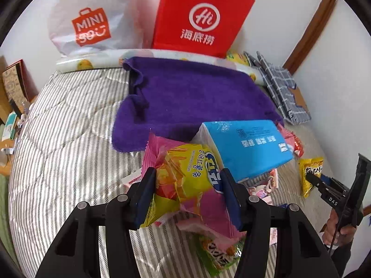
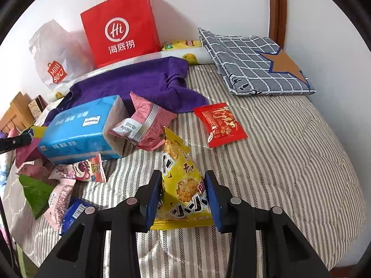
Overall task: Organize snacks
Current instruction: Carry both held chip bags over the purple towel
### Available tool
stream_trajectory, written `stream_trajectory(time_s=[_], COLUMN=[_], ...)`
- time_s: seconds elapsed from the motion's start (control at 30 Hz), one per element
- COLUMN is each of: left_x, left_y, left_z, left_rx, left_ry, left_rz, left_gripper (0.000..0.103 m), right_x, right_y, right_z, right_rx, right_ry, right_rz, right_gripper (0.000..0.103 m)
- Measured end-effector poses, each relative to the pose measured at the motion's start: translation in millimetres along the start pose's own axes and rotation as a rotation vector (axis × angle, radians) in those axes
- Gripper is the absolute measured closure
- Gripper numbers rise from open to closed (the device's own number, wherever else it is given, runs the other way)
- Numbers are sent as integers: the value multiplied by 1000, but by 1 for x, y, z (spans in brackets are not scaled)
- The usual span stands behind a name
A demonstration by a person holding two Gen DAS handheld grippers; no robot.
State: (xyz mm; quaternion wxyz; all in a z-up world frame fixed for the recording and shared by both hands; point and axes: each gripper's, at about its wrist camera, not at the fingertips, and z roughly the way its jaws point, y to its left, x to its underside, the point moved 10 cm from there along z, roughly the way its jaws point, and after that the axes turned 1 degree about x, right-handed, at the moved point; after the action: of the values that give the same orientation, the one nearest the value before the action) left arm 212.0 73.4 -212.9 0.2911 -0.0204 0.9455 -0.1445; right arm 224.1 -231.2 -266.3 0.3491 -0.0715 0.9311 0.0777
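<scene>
My left gripper [image 1: 187, 194] is shut on a yellow and pink sweet-potato-stick snack bag [image 1: 185, 176], held above the striped bed. My right gripper [image 2: 183, 199] is shut on a yellow rice-cracker snack bag [image 2: 183, 185] just above the bedding; it also shows at the right edge of the left wrist view [image 1: 309, 175]. A blue tissue pack [image 2: 78, 129] lies over a pile of snacks: a pink packet [image 2: 148, 122], a Toy Story packet [image 2: 85, 169], a green packet [image 2: 37, 192]. A red snack packet [image 2: 220, 125] lies alone on the bed.
A purple towel [image 1: 190, 97] is spread behind the pile. A red paper bag [image 2: 120, 27] and a white Miniso plastic bag [image 2: 53, 55] stand against the wall. A folded grey checked cloth [image 2: 252, 62] lies at the back right. Striped bedding [image 2: 289, 150] stretches to the right.
</scene>
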Motion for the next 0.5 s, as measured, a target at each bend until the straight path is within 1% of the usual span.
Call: stream_trajectory(time_s=[0.2, 0.5], left_x=[1, 3], left_y=[-4, -24], left_z=[-25, -47], left_rx=[9, 46], left_ry=[-46, -85], left_rz=[7, 19], left_gripper=[48, 48], right_x=[-6, -19], right_y=[4, 17], right_z=[-19, -50], right_rx=[-4, 15], right_ry=[-14, -58], right_rz=[38, 36], right_gripper=[67, 67])
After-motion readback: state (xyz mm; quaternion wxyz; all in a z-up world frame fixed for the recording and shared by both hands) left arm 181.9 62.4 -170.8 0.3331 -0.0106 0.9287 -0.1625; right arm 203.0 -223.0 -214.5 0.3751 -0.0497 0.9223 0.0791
